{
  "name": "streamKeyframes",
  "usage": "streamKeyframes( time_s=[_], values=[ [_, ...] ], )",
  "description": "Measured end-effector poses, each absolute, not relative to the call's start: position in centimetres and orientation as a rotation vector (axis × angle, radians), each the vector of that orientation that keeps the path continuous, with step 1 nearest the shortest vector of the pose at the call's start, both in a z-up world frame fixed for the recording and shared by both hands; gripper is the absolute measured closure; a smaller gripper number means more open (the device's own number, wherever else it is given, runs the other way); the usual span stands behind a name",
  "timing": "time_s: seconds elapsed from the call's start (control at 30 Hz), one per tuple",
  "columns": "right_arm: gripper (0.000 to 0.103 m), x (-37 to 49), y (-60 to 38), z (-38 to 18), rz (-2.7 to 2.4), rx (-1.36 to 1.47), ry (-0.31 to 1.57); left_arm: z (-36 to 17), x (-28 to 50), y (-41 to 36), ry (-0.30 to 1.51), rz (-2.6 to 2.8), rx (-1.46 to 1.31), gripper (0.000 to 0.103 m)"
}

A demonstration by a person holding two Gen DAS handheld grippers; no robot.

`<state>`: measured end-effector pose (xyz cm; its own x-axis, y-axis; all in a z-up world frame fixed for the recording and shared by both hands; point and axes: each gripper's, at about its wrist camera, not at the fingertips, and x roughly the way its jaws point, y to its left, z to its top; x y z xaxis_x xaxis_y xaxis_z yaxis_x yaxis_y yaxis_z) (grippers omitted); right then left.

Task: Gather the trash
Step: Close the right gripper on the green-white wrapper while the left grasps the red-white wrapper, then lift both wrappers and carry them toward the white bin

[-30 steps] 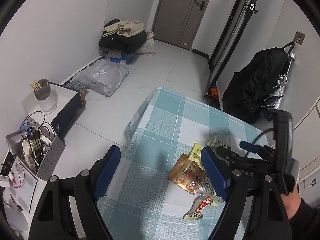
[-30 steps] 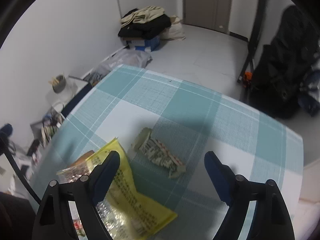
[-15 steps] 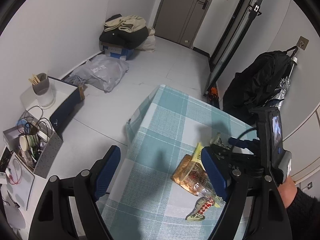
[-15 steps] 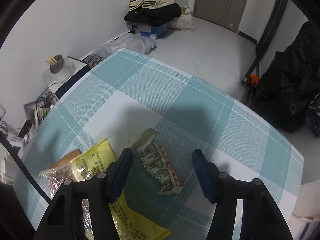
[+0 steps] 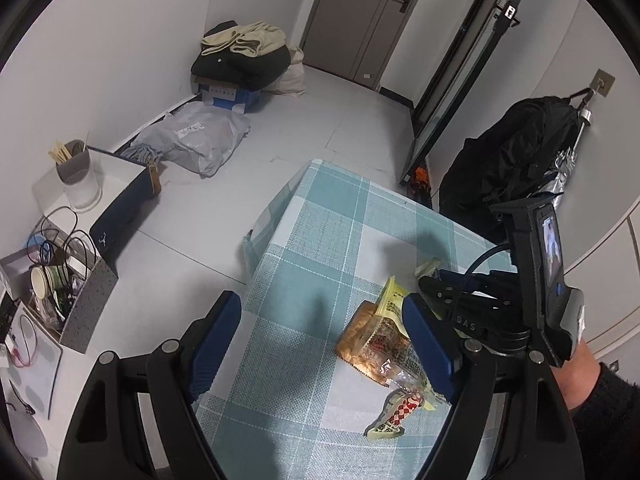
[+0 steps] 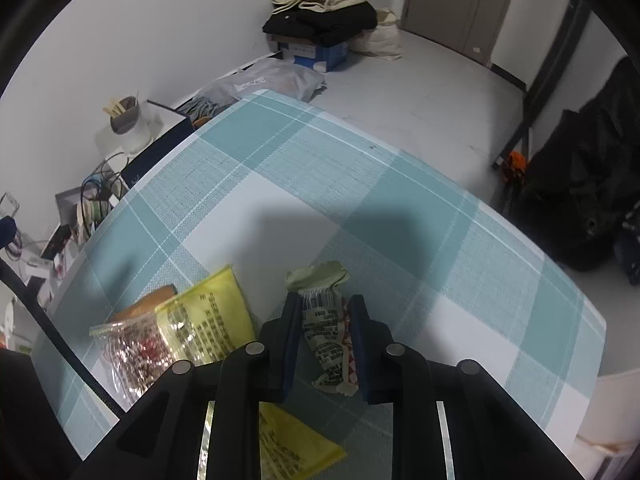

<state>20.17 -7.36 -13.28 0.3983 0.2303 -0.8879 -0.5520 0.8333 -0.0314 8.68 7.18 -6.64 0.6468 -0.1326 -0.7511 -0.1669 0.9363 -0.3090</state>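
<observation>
1. Right tool point(image 6: 325, 334) has its fingers pinched on the crumpled wrapper point(image 6: 326, 334), down on the checked counter point(image 6: 360, 184).
2. Yellow packet point(image 6: 212, 322) lies just left of it, partly over a clear snack bag point(image 6: 128, 344).
3. Left tool point(image 5: 320, 344) hangs wide open above the counter's near-left side, holding nothing.

Place: a lived-in room of a home.
Table: a teal-and-white checked tablecloth point(image 5: 320, 248) covers it.
Floor: a pile of folded clothes point(image 5: 244, 52) sits on a blue box point(image 5: 228, 96) by the wall, with a grey parcel bag point(image 5: 200, 140) near it.
Wall: a black backpack point(image 5: 516, 152) hangs from a hook.
Exit: a grey door point(image 5: 360, 20) with a lever handle.
Side shelf: a cup of chopsticks point(image 5: 74, 168) and tangled cables point(image 5: 60, 236).
</observation>
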Motion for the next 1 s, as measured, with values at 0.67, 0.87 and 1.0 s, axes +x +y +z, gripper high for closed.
streamKeyframes(
  time_s=[0.67, 0.87, 1.0],
  values=[
    [0.081, 12.8, -16.7, -6.9, 0.44, 0.097, 0.905, -8.7, 7.8, 4.0, 0.977, -0.194, -0.328, 0.023],
    [0.08, 9.8, -18.2, -6.1, 0.43, 0.167, 0.865, -9.7, 6.9, 1.9, 1.032, -0.244, -0.248, 0.023],
    [0.08, 8.2, -18.3, -6.5, 0.421, 0.187, 0.868, -10.7, 6.5, 0.7, 1.071, -0.248, -0.2, 0.023]
  ],
)
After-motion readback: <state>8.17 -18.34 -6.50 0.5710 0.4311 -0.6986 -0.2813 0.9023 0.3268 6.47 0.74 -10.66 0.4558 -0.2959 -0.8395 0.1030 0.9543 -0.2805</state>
